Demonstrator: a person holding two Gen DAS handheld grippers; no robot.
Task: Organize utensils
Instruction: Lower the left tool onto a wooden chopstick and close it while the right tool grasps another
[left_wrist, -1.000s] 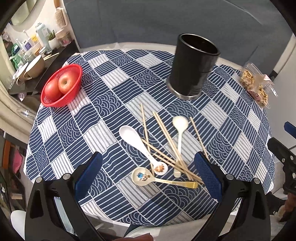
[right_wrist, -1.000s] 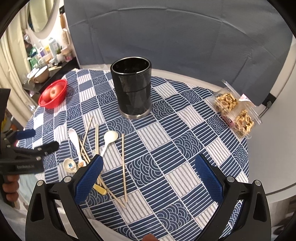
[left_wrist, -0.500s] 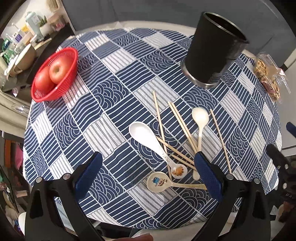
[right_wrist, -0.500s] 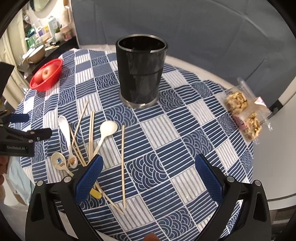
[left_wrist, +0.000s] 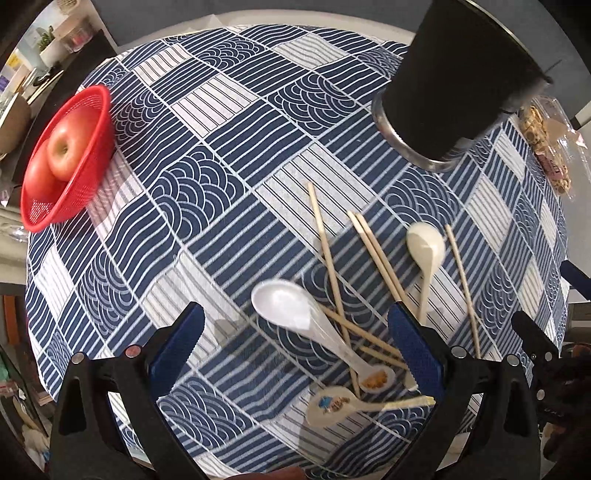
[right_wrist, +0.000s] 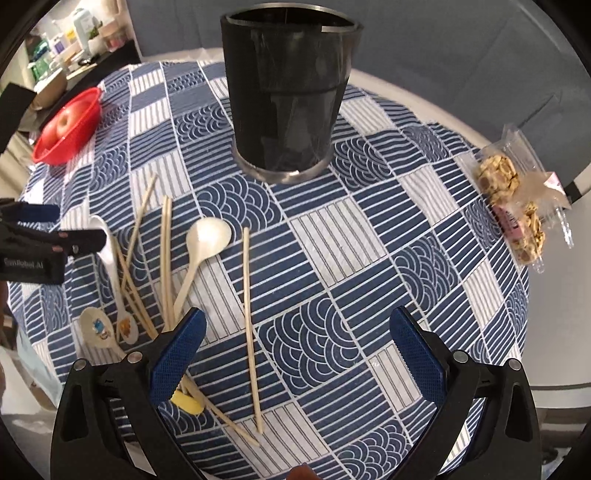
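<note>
- The left gripper (left_wrist: 295, 354) is seen with its blue-padded fingers (left_wrist: 177, 339) spread wide and nothing held; compared with half a second ago it has been brought lower and closer to the blue-and-white patchwork tablecloth (left_wrist: 207, 206).
- The glossy white ceramic spoon (left_wrist: 295, 310), previously ahead of the fingers, is now framed between them, its bowl toward 11 o'clock.
- The decorated cream spoon with a cartoon print (left_wrist: 332, 404) is found at 6 o'clock of the white spoon, near the right pad.
- The loose wooden chopsticks (left_wrist: 328, 258) are crossed under and beside the spoons; the plain cream plastic spoon (left_wrist: 424, 247) lies at 2 o'clock of them.
- The tall black cylindrical utensil holder (right_wrist: 288, 96) is left upright at 12 o'clock, well apart from the utensils, and appears larger than before.
- The right gripper (right_wrist: 295, 358) is likewise held open and empty, with one single chopstick (right_wrist: 251, 325) lying between its pads.
- The red mesh basket with apples (left_wrist: 66, 158) is placed at the cloth's 9 o'clock edge.
</note>
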